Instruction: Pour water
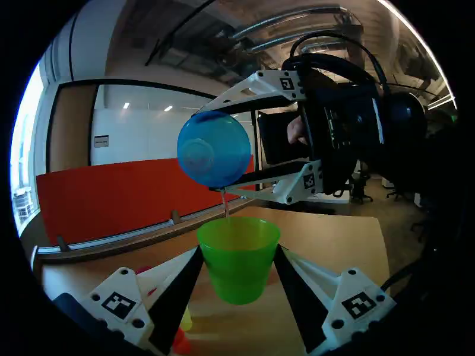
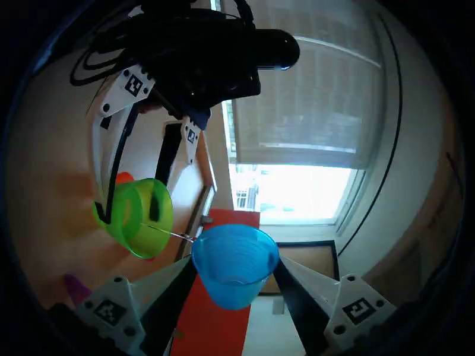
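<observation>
Red wall panel (image 1: 119, 196), wooden table (image 1: 332, 237), bright window (image 2: 291, 193) with blind (image 2: 309, 107), ceiling pipes (image 1: 285, 26).

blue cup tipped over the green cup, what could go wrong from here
The water stream is thin and enters the green cup near its rim; a small drift of either hand could spill it onto the table. The blue cup is tipped steeply; more tilt may make water gush and splash out. Both cups hang in the air, pinched only by the left gripper and right gripper, so one might slip.
</observation>
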Tool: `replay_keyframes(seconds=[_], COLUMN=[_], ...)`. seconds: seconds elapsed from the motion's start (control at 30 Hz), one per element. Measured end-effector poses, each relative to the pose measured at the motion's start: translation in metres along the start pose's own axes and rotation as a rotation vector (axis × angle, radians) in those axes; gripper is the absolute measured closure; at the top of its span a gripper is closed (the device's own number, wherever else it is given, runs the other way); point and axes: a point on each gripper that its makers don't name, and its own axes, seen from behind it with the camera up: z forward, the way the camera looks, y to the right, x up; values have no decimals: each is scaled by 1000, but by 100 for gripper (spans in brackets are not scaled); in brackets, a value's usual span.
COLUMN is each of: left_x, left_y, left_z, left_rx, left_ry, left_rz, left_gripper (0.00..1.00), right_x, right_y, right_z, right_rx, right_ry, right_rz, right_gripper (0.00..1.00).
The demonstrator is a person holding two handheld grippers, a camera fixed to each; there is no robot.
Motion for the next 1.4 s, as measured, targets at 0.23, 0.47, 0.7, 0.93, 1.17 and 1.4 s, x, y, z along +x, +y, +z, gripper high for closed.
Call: replay_keyframes(seconds=[0.23, 0.47, 0.7, 0.93, 1.17, 1.4], left_x=[1, 1, 2, 2, 1, 1], left_y=[0, -1, -1, -2, -3, -3], left_z=[0, 0, 0, 0, -1, -2], left_rx=[0, 1, 1, 3, 5, 9], left_ry=[1, 1, 1, 2, -3, -8], left_rz=[0, 1, 2, 1, 3, 6], left_gripper=[16, 17, 16, 16, 16, 16], right_x=[0, 2, 5, 8, 10, 9], right_y=[2, 2, 2, 1, -3, -6], right_z=[0, -1, -2, -3, -5, -8], right_rx=[-2, -2, -2, 1, 2, -8], right_ry=[1, 5, 8, 13, 19, 20], right_rz=[-4, -8, -8, 8, 53, 134], right_gripper=[10, 10, 10, 10, 10, 10])
